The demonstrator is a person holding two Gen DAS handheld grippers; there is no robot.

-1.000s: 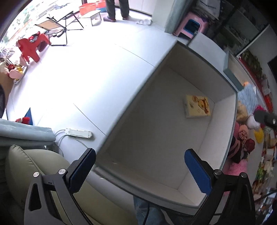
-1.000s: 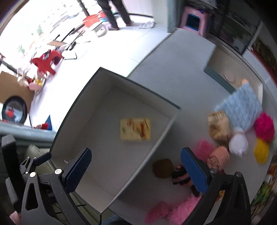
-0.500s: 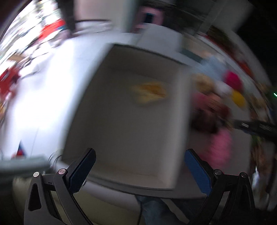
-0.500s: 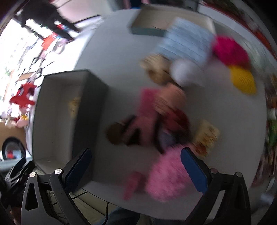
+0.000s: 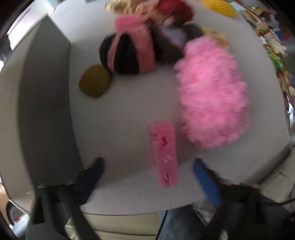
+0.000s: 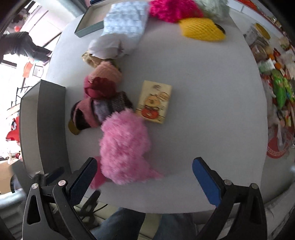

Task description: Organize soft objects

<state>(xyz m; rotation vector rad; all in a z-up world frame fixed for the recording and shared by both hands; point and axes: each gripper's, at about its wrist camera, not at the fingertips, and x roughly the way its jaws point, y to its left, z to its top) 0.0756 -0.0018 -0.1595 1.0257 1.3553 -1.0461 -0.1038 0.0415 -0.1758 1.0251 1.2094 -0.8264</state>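
A fluffy pink soft item (image 6: 124, 147) (image 5: 210, 94) lies on the grey table, just ahead of my open right gripper (image 6: 147, 177). A flat pink strip (image 5: 164, 153) lies between the open jaws of my left gripper (image 5: 153, 177), near the table's front edge. Behind sit a pink-and-black knitted piece (image 5: 127, 51) (image 6: 86, 114), an olive round pad (image 5: 95, 81), a dark red piece (image 6: 100, 88) and a peach roll (image 6: 107, 72). The grey storage box (image 5: 46, 103) (image 6: 49, 120) stands to the left.
A yellow picture block (image 6: 154, 101) lies right of the pile. Farther back are a white bundle (image 6: 106, 46), a light blue quilted piece (image 6: 127, 22), magenta (image 6: 171, 9) and yellow (image 6: 201, 29) soft items, and a shallow teal tray (image 6: 88, 27). Clutter lines the right edge.
Both grippers swung right, from over the open box with the yellow block inside to over the pile of soft items. The left view is blurred by motion. Both stay open.
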